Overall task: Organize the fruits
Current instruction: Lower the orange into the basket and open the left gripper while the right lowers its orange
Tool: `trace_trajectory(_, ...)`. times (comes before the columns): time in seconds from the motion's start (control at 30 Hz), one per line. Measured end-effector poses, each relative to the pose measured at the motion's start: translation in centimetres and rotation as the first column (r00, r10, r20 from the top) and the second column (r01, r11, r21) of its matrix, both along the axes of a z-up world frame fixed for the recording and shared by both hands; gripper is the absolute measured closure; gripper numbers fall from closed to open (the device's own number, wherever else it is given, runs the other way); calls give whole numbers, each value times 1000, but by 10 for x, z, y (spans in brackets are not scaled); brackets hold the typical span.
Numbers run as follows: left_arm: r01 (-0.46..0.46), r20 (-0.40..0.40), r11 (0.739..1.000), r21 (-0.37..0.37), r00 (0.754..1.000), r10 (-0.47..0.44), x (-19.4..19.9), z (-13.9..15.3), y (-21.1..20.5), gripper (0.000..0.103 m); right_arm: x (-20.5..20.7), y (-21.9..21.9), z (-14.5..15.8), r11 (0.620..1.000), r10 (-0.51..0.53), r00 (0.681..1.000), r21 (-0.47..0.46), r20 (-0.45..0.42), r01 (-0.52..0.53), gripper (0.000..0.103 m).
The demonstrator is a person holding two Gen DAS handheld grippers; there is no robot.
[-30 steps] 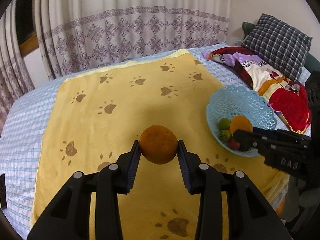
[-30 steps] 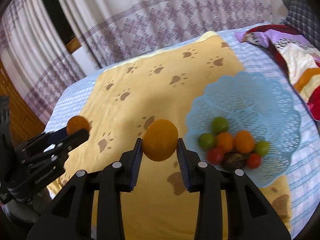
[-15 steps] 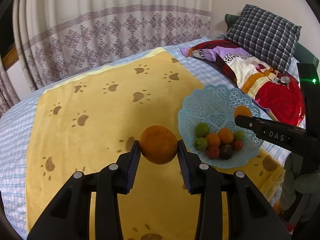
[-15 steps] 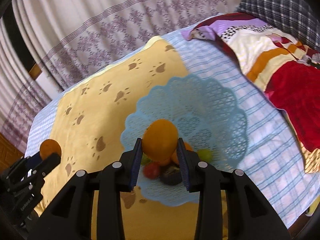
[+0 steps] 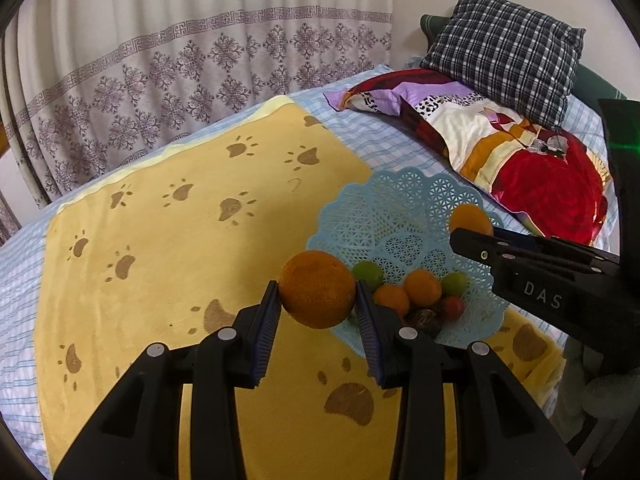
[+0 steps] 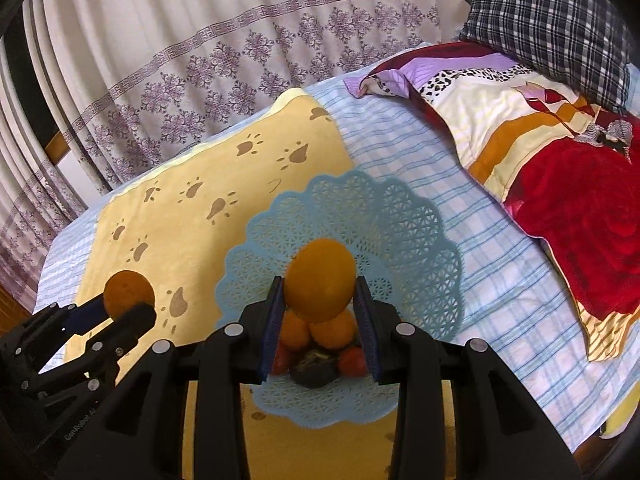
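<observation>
Basket fruit partly hidden behind right tool's orange.

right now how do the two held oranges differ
The orange in the left gripper is darker, with a rough, dull skin; the orange in the right gripper is brighter and smoother. The left one hangs over the yellow paw-print cloth at the edge of the blue basket; the right one is above the fruit pile inside it. Both are clamped between blue pads, off the bed.
</observation>
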State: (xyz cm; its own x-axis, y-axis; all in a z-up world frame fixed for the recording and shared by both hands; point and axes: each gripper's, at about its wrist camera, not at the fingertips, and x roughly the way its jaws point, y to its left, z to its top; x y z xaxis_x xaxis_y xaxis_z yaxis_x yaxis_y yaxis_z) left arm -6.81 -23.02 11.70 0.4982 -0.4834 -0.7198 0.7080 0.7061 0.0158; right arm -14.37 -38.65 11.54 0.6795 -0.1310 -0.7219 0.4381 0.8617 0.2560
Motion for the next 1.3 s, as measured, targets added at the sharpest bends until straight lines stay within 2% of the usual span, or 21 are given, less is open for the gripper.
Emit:
trace_trajectory(0.43,35,2,999,25,999,-35,4,-14,-32,65,-2,-24,-16,998,-59,998,-11,-24,59,67)
trace_trajectory(1.3,69,-45,996,53,997,-66,21,-47,-64,65,6,-28,-31,998,-57,997,-15,-55,56,67)
